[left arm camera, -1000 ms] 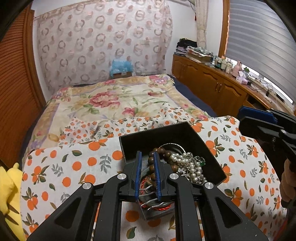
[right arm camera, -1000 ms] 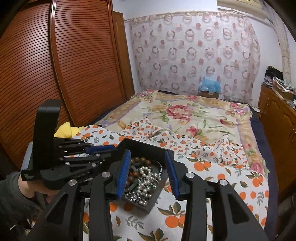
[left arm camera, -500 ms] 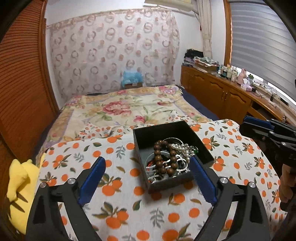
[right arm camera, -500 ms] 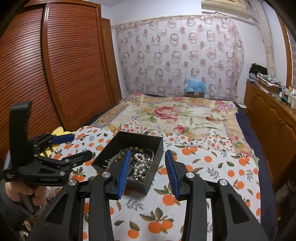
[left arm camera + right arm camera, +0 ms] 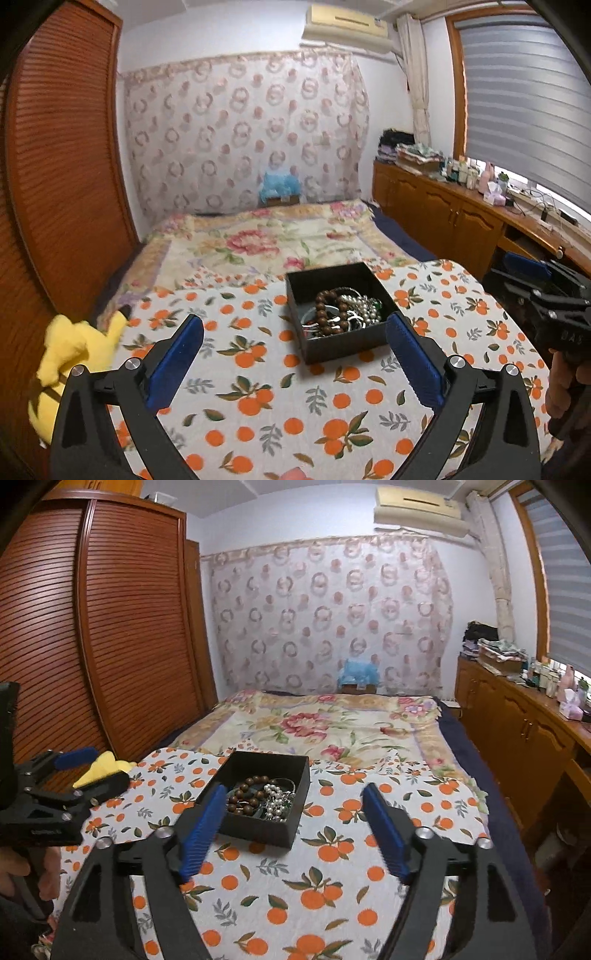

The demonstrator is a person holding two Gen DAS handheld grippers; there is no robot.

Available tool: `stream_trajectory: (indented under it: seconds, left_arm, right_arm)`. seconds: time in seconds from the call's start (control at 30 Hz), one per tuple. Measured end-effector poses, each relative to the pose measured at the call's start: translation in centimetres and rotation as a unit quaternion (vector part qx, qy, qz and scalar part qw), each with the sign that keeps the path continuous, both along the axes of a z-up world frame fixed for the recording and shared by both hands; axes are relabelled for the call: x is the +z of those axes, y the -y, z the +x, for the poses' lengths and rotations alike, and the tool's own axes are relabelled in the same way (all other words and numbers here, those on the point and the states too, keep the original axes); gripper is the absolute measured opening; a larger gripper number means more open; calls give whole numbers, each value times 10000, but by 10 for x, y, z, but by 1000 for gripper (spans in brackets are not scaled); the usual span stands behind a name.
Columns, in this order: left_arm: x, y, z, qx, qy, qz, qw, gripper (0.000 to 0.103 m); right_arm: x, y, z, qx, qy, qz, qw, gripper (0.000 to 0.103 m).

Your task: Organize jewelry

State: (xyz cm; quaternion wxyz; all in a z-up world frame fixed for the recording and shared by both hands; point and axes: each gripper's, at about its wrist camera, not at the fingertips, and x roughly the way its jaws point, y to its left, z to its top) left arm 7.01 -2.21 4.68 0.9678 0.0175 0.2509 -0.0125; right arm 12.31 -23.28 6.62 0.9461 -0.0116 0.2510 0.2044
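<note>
orange-print cloth (image 5: 258, 387) is spread over the worktop at the foot of a floral bed, and a black box (image 5: 340, 343) sits on it with the jewelry piled inside: brown wooden beads (image 5: 325, 314), a pearl strand (image 5: 275, 801), some thin metal bits. both the left gripper (image 5: 295, 354) and right gripper (image 5: 295, 823) are held back with jaws wide, nothing gripped. the pile looks light, loose and tangly, so a bead strand is probably best pinched across its cord; the box is stiff, best taken by a wall.

Matt black square cardboard-like box (image 5: 341, 345) | glossy brown wooden bead bracelet (image 5: 325, 312) and lustrous white pearl strand (image 5: 275, 799) | orange-printed white quilted cloth (image 5: 258, 398) | ribbed blue pads (image 5: 201, 829) on black plastic grippers | slatted brown wooden wardrobe (image 5: 122, 646)
</note>
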Motion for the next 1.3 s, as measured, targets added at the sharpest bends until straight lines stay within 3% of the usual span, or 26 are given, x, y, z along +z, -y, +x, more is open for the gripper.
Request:
stream_trajectory:
  seconds: [0.2, 0.43, 1.3]
  left_arm:
    - [9, -6, -22, 53, 59, -119, 9999, 95]
    - [6, -13, -30, 128, 39, -254, 9996, 95]
    - [1, -11, -34, 132, 28, -185, 9997, 95]
  right_arm:
    - [6, 2, -23, -155, 206, -1, 9997, 100]
    - [3, 6, -33, -294, 222, 23, 9993, 100]
    - [-4, 7, -33, -310, 201, 25, 9993, 100]
